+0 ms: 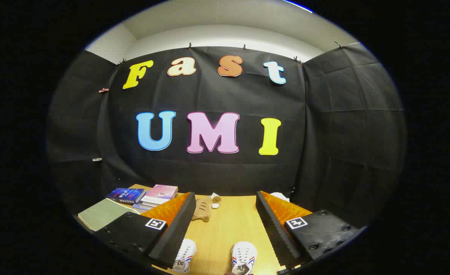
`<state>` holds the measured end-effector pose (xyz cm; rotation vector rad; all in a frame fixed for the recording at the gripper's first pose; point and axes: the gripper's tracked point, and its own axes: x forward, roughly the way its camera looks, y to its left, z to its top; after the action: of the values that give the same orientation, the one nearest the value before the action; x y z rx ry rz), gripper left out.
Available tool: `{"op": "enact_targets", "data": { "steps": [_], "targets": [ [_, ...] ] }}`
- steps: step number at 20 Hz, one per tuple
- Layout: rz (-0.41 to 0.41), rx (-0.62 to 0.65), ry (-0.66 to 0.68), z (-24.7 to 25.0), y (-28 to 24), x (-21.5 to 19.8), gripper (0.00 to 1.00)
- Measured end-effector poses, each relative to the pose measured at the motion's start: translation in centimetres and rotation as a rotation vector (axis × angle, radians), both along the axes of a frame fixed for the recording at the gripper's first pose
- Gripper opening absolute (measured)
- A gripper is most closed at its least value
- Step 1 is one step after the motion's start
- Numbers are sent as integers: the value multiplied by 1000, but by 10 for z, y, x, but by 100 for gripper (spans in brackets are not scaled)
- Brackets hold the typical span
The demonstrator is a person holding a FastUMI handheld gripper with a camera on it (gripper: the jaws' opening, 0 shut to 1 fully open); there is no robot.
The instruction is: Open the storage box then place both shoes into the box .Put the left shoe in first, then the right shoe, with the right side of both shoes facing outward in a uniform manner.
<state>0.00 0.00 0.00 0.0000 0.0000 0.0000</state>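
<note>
Two white shoes with red and blue side stripes stand on the wooden table (229,225) below and between my fingers, toes pointing toward the booth wall. One shoe (185,256) lies close under the left finger (173,229). The other shoe (244,256) sits nearer the right finger (276,229). My gripper (225,229) hangs above them, open wide, with nothing held between its black ribbed pads. Only the front parts of the shoes show.
A brown plush toy (204,209) lies on the table beyond the fingers. Left of it sit a stack of books (158,194), a dark blue book (125,195) and a green book (101,214). Something white (280,196) lies near the wall behind the right finger.
</note>
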Motion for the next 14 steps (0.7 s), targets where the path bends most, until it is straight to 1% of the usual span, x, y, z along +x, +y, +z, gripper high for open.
{"op": "enact_targets", "data": {
  "steps": [14],
  "targets": [
    [-17, 32, 39, -13, 2, 7, 97]
  ]
}}
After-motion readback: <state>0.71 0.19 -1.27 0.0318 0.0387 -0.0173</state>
